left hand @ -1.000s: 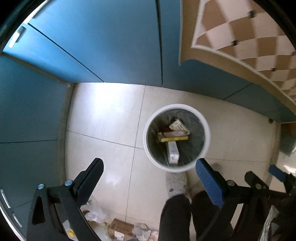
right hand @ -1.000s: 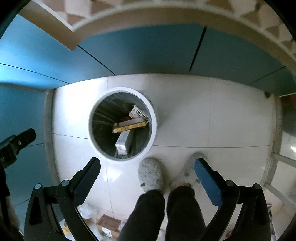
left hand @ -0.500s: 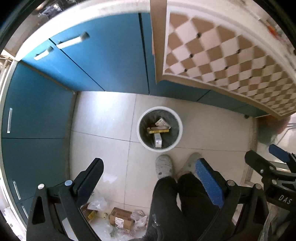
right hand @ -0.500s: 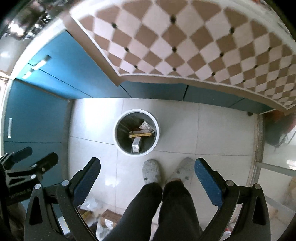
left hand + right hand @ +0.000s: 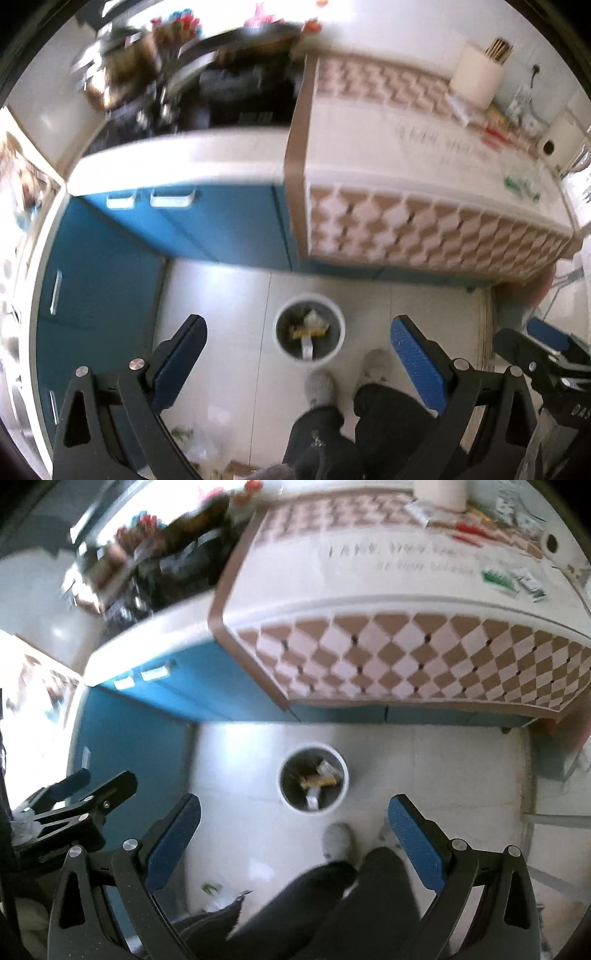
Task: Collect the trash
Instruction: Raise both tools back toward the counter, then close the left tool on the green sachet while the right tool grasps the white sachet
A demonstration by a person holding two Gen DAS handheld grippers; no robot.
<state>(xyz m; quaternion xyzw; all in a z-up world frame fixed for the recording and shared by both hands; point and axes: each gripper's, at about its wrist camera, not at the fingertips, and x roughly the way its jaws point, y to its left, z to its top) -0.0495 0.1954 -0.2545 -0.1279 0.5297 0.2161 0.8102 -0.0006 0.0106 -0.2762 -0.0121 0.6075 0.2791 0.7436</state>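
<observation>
Fingers of the left gripper (image 5: 295, 347) and right gripper (image 5: 293, 823) stand spread wide, holding nothing. Between and beyond each pair, the white trash bin (image 5: 309, 339) sits on the floor, boxes (image 5: 319, 781) inside, near the person's feet (image 5: 337, 840).

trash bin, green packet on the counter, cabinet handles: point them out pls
trash bin (image 5: 341, 762), right wrist view, on its white rim.
green packet (image 5: 496, 578), right wrist view, on its middle.
cabinet handles (image 5: 171, 199), left wrist view, on the right handle.
</observation>
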